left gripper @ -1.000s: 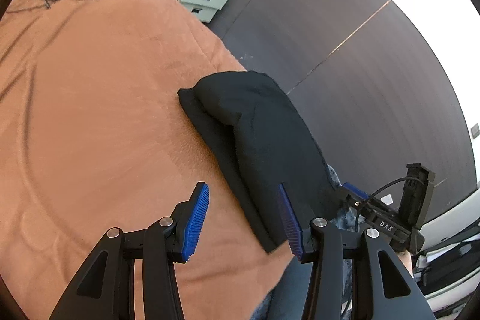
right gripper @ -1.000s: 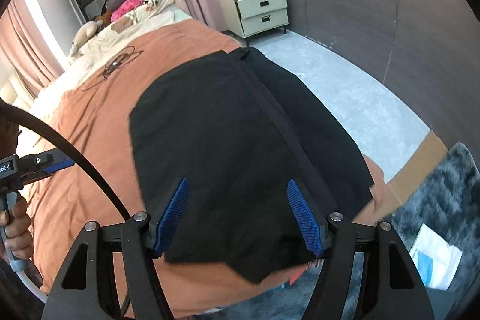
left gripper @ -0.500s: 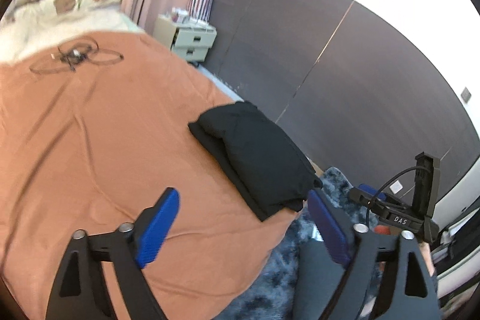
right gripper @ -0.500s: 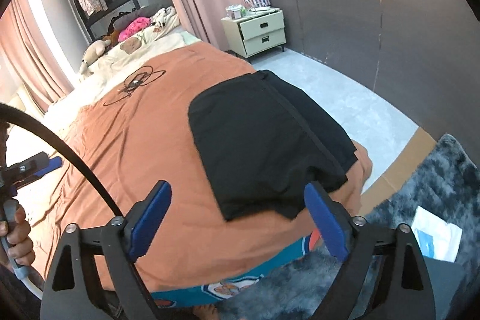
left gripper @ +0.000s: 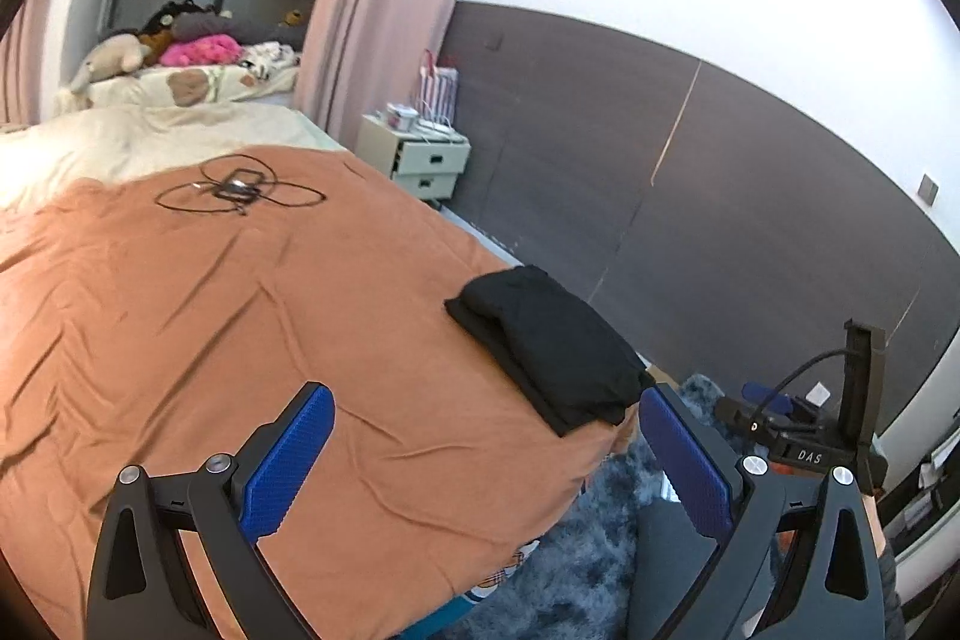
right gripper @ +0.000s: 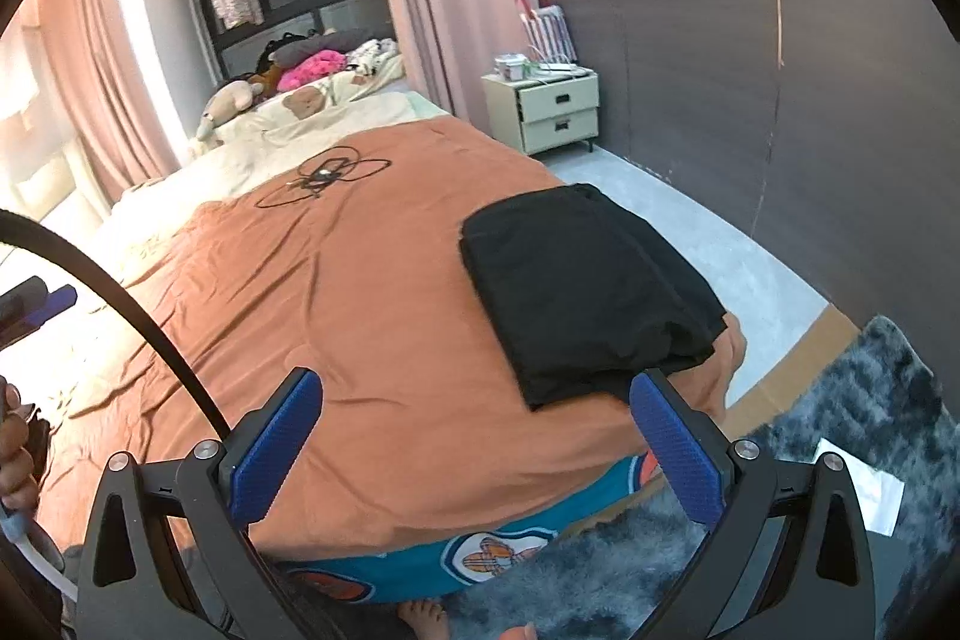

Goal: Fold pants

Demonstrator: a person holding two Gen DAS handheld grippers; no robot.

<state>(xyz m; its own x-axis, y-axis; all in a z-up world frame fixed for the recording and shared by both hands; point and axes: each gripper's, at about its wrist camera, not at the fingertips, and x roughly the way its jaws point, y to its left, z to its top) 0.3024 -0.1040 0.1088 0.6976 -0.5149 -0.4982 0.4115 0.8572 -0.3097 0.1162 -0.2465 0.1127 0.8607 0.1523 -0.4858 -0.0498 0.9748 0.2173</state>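
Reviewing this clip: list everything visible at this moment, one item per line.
pants: one, black, folded, on the blanket's corner
blanket: one, orange, over the bed
cable: one, black, coiled on the blanket
nightstand: one, cream, by the dark wall
stuffed toys: several, mixed colours, far end of bed
rug: one, grey-blue, on the floor
left tongs: blue pads, open, empty
right tongs: blue pads, open, empty
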